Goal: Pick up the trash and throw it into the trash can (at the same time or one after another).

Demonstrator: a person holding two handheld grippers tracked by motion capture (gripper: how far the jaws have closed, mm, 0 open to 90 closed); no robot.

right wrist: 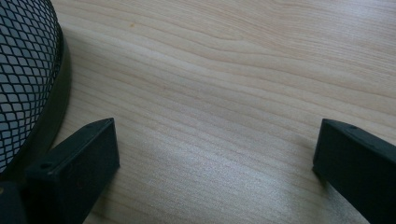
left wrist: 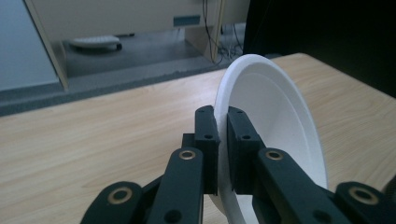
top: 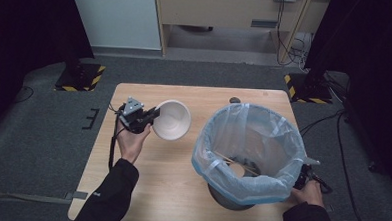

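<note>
Left hand-held gripper (top: 152, 116) is seen at the left half of the light wooden tabletop (top: 166, 174), jaws closed tight on the rim of a white round disposable bowl (top: 172, 120) — one jaw inside the rim, one outside, as shown in the left gripper view (left wrist: 222, 154). The bowl (left wrist: 275, 121) is held tilted on edge, opening turned toward the bin side; whether its lower edge touches the tabletop (left wrist: 93, 135) cannot be told. The grey three-cornered plate (top: 132, 106) is seen on top of that gripper, with the left hand (top: 131, 140) under it.

A black wire-mesh waste bin (top: 230, 198) lined with a translucent pale-blue plastic bag (top: 253, 138) stands on the right half of the tabletop, well apart from the bowl. Thin wooden sticks (top: 234, 160) are seen lying inside the bag, over a pale patch at the bottom that cannot be identified.

Right hand-held gripper (top: 302, 176) is held low just beside the bin's right side, partly hidden by the bag. In the right gripper view its jaws are spread wide (right wrist: 215, 163) with nothing between them — bare tabletop (right wrist: 224, 84) below, the bin's mesh wall and black base ring (right wrist: 28, 70) close by one jaw.

Yellow-black hazard stripes are seen on two black stand bases (top: 80, 77) on the grey floor. A small white mark shows on the left sleeve (top: 99, 194); it is too small to be read. No other writing can be made out.
</note>
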